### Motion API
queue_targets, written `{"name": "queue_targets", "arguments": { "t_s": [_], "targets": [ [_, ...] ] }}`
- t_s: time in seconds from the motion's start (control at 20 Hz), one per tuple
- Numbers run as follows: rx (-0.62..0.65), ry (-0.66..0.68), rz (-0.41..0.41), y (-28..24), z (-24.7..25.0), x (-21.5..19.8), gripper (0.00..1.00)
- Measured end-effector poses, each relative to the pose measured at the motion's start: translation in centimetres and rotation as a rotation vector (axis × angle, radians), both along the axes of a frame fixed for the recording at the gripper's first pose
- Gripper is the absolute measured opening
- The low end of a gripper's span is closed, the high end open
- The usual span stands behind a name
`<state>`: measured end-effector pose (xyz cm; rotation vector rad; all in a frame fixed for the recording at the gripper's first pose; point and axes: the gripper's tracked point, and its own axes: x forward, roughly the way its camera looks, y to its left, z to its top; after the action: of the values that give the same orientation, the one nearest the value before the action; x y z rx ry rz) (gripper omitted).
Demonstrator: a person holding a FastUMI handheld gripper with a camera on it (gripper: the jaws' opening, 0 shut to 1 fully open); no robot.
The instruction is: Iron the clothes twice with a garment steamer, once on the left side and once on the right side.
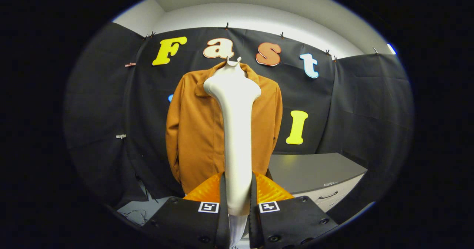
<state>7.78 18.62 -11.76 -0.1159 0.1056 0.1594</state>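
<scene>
The fingers [237, 201] are clamping the garment steamer [236, 130] by its handle, its head rising before the jacket [192, 130] hanging on the booth wall beside a counter [311, 171]; both passes are probably remaining.

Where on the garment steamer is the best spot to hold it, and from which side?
Grip the garment steamer low on its slim straight handle, coming from below so the fingers close on its two sides. The handle is narrow and even there, while the head widens at the top and must face the brown jacket. The gripper is shut on it there.
</scene>
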Motion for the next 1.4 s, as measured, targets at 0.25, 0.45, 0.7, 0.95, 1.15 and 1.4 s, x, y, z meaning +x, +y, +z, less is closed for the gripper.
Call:
{"name": "queue_targets", "arguments": {
  "t_s": [0.25,0.45,0.7,0.95,1.15,1.4],
  "targets": [
    [0.023,-0.039,-0.014,-0.9,2.7,-0.8,0.24],
    [0.038,-0.06,-0.031,-1.7,4.5,-1.0,0.24],
    [0.057,-0.08,-0.048,-2.5,5.7,-1.2,0.24],
    [0.06,-0.075,-0.053,-2.7,5.6,-1.3,0.24],
    [0.058,-0.073,-0.052,-2.6,5.5,-1.2,0.24],
    [0.059,-0.077,-0.048,-2.2,5.4,-1.1,0.24]
  ]
}}
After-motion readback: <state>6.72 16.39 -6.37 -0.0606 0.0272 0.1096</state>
